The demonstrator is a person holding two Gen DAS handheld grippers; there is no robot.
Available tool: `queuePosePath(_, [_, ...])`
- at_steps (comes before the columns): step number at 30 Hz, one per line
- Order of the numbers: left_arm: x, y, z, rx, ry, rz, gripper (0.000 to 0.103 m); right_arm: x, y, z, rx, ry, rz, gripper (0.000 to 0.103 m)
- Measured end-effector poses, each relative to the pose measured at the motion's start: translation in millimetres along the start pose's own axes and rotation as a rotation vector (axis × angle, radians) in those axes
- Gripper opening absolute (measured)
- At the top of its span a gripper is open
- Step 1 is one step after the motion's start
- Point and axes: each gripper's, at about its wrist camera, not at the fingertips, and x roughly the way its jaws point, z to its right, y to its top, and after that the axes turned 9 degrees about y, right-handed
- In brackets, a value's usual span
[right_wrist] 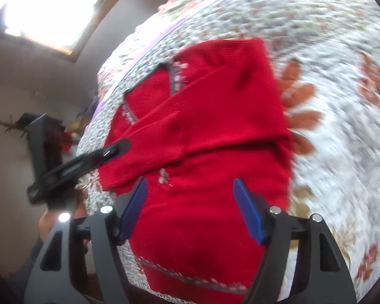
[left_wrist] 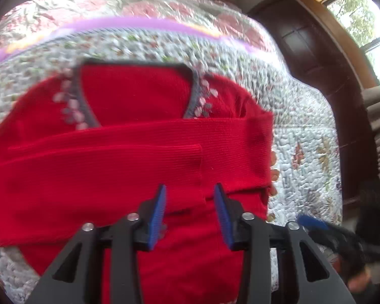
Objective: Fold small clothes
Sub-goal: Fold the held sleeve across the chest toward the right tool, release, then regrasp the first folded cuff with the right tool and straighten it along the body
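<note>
A small red knitted sweater with a grey V-neck and pale flower trim lies flat on a floral quilt. Both sleeves are folded across its chest. My left gripper hovers open over the lower middle of the sweater, blue pads apart, nothing between them. In the right wrist view the same sweater lies below my right gripper, which is open wide above the lower body near the grey-striped hem. The left gripper shows there as a dark blurred shape at the sweater's left edge.
The quilt covers a bed that extends beyond the sweater on all sides. Dark wooden furniture and a window stand beyond the bed's right edge. A hand shows at the lower left of the right wrist view.
</note>
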Motion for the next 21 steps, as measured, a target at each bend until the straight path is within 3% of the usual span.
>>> queuePosePath(2, [-25.1,-15.7,-15.0,-0.026,-0.012,0.021,0.050,25.5,14.7,-2.6,-0.029,0.042,-0.060,0.054])
queuePosePath(4, [-45.5,-35.2,-29.4,-0.048,-0.009,0.046,0.060,54.7,28.0,-5.2,-0.052,0.074,-0.108,0.051])
queuePosePath(9, [-69.2,-93.5,-69.1,-0.159,0.014,0.015,0.062,112.4,47.3,-9.5,-0.106,0.063,-0.163,0.051])
queuePosePath(15, [-79.5,-150.1,-105.1,-0.331,0.013,-0.030,0.062,133.3,59.5,-6.4,-0.103,0.002,-0.168,0.048])
queuePosePath(21, [-82.5,-158.6,-116.8,-0.373,0.016,-0.033,0.063,139.7,57.6,-3.6,-0.098,0.014,-0.182,0.046])
